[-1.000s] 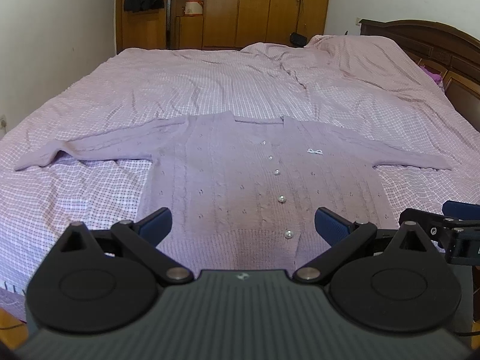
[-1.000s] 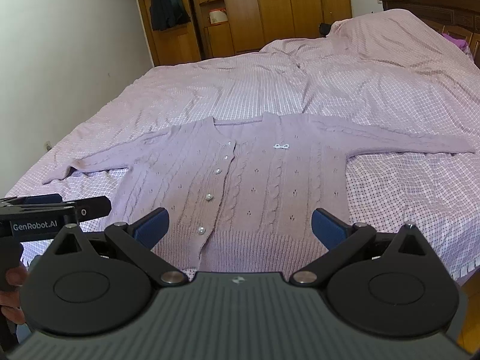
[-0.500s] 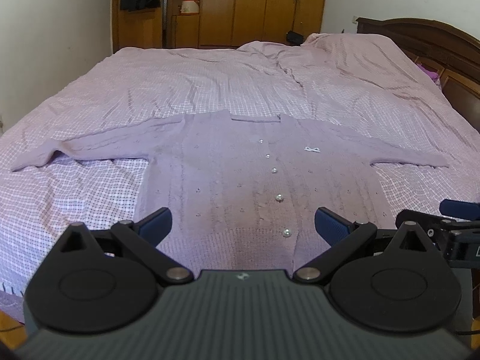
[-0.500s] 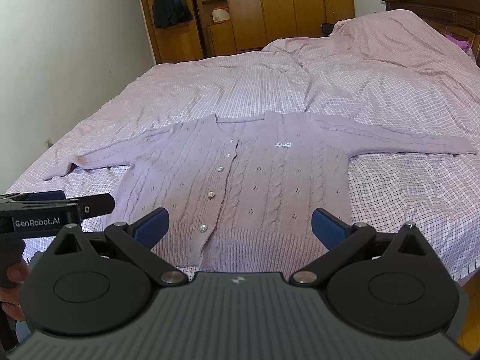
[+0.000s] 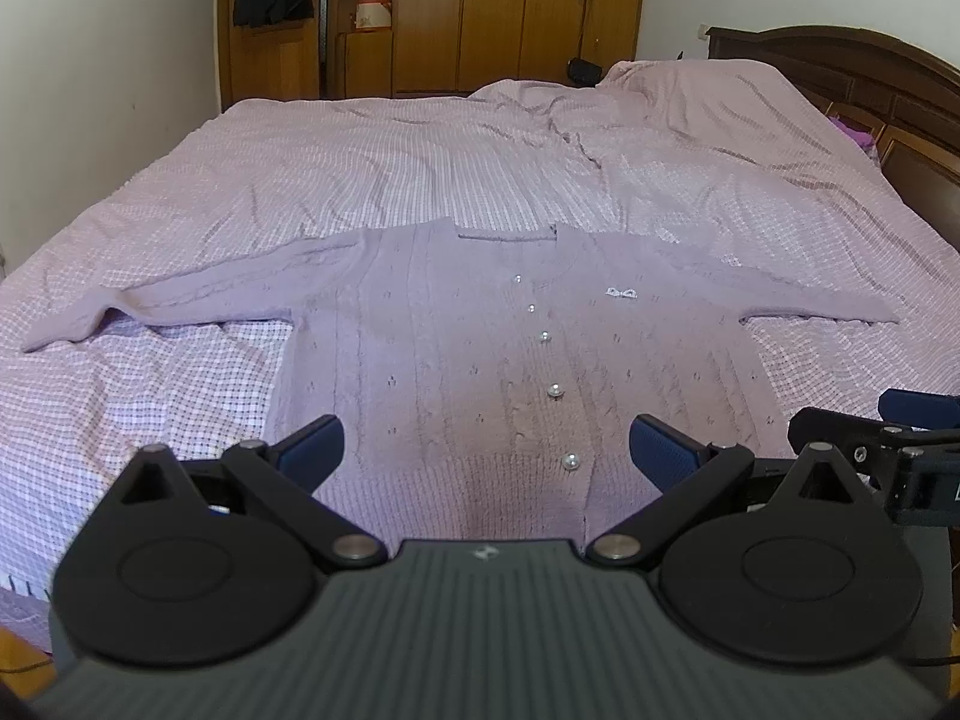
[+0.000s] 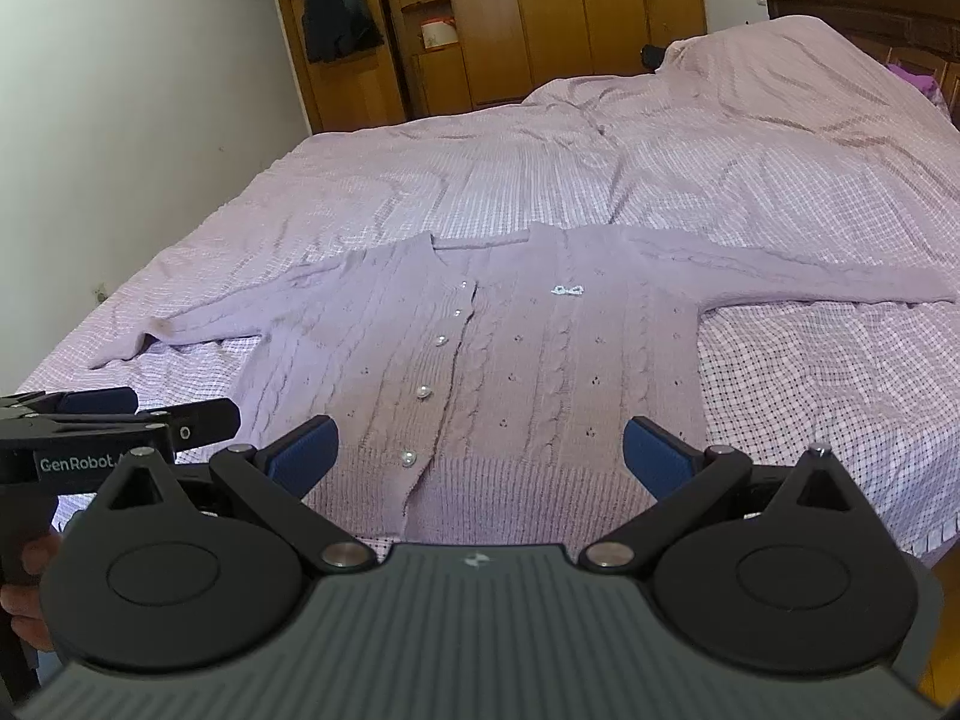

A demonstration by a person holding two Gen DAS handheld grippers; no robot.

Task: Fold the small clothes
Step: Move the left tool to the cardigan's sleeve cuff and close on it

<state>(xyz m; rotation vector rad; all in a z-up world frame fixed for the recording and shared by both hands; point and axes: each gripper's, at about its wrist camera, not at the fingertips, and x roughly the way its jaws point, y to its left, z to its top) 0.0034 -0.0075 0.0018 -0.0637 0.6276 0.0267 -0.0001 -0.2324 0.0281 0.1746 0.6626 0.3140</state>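
A lilac knitted cardigan [image 5: 456, 348] with pearl buttons lies flat, front up, on the bed, both sleeves spread out sideways. It also shows in the right wrist view [image 6: 540, 354]. My left gripper [image 5: 487, 450] is open and empty, hovering above the cardigan's hem. My right gripper [image 6: 480, 450] is open and empty, also above the hem, slightly to the right. The left gripper shows from the side in the right wrist view [image 6: 120, 420]; the right one shows at the right edge of the left wrist view [image 5: 882, 438].
The bed [image 5: 420, 168] has a pink checked cover, rumpled toward the far right. A dark wooden headboard [image 5: 840, 72] stands at the right. Wooden wardrobes [image 5: 480, 12] line the far wall. A white wall [image 6: 120, 120] runs along the left.
Both grippers have moved slightly forward and lower toward the cardigan's hem. The cardigan has not moved.
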